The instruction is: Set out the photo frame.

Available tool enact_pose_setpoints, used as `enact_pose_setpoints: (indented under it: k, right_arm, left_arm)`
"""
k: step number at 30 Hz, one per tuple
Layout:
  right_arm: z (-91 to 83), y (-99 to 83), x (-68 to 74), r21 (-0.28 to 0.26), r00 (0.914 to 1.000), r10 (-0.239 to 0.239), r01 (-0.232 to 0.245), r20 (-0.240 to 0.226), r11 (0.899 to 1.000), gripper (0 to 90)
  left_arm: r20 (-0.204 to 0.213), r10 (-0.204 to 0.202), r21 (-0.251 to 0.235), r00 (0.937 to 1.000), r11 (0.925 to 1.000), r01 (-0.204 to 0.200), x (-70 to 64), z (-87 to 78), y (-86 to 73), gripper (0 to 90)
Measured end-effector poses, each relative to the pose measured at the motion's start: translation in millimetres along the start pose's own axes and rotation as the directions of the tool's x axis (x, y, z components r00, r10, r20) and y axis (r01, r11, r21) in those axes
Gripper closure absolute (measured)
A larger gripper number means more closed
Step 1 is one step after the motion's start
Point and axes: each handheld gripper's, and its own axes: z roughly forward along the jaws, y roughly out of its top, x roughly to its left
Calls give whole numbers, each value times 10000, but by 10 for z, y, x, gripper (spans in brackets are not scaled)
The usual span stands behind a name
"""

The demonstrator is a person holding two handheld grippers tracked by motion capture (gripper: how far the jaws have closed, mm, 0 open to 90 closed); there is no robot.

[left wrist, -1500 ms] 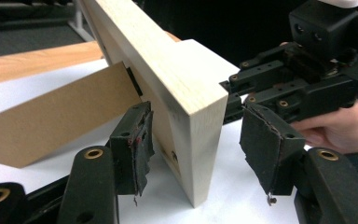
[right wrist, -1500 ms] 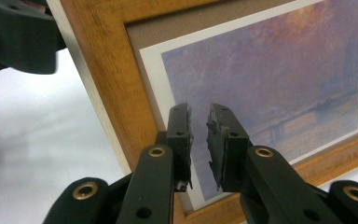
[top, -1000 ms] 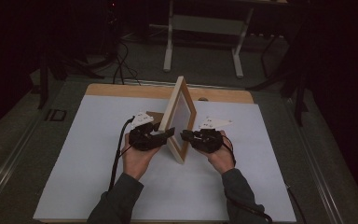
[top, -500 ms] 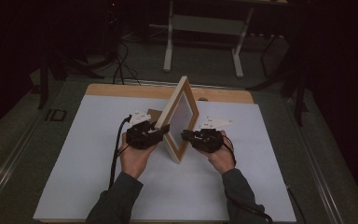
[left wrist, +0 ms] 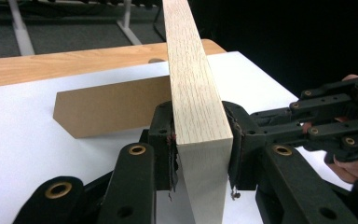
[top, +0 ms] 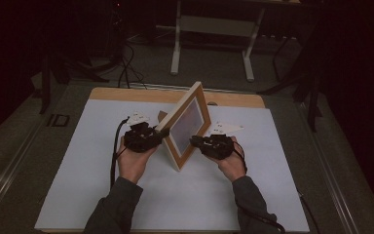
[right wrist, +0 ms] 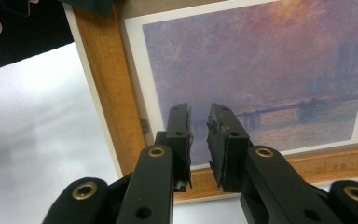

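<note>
A wooden picture frame [top: 187,124] stands on edge on the white table sheet [top: 78,185], turned at a slant. It holds a hazy purple-orange print [right wrist: 261,60]. My left gripper [top: 158,134] is shut on the frame's left edge; its pads clamp the light wood [left wrist: 196,93] from both sides. A brown back stand [left wrist: 107,109] juts from the rear of the frame. My right gripper [top: 195,141] hovers just in front of the glass, near the lower corner. Its jaws [right wrist: 199,121] are almost together with only a thin gap and nothing between them.
The wooden tabletop edge [top: 126,93] runs along the far side of the white sheet. A white metal stand [top: 214,29] is on the dark floor behind. A cable [top: 114,151] trails from the left gripper. Open sheet lies in front and to both sides.
The frame has swung so its picture side faces more toward the right gripper and the camera. The left gripper turned with it; the right gripper backed slightly off the frame.
</note>
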Motion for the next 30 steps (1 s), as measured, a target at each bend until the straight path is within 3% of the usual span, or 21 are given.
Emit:
enact_pose_setpoints:
  k: [16, 30]
  right_arm:
    - [-42, 47, -34, -40, 9999, -84, 85, 114, 10000, 779]
    - [-101, 57, -82, -148, 9995, 14, -9, 305, 9999, 778]
  left_arm:
    - [986, -176, 363, 9950, 9992, 141, 227, -72, 40, 715]
    - [2098, 382, 645, 9770, 9965, -528, 362, -138, 52, 717]
